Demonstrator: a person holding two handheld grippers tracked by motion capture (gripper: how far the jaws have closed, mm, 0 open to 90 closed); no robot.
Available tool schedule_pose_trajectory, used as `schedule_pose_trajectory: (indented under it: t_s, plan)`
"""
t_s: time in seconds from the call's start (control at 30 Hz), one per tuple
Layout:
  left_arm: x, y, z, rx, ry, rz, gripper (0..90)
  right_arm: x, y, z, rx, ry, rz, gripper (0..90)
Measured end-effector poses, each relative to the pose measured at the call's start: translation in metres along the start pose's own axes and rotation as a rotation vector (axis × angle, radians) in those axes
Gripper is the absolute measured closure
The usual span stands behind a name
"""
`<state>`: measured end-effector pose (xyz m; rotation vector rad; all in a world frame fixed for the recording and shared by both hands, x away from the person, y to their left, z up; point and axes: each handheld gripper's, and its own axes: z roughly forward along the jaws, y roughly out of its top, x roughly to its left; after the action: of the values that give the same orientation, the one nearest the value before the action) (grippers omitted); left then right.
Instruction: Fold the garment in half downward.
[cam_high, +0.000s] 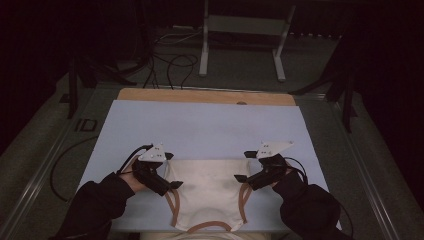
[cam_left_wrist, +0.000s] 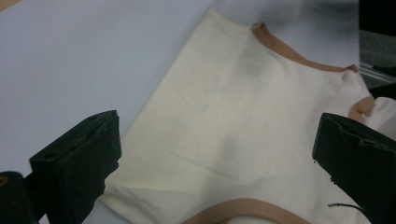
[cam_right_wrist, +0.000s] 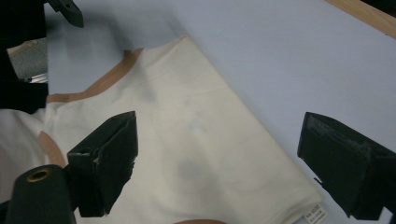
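From my high view, the cream garment runs off the near edge of the desk, so I can't see its lower part. In my right tool view, the small label at its corner is too tiny to read. Both my sleeves are cut off by the bottom edge.

A cream garment with tan-brown trim lies on a pale blue table cover.

We see a dim room: a grey carpeted floor, 1 white metal stand, and loose black cables.
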<state>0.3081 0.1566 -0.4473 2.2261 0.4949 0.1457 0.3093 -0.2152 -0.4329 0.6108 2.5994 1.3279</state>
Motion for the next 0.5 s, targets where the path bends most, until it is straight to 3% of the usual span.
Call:
schedule_pose_trajectory:
  t_s: [0.5]
  plan:
    - [0.026, -0.006, 0.019, 0.043, 0.046, -0.043, 1.4, -0.029, -0.009, 0.013, -0.001, -0.034, 0.048, 10.4]
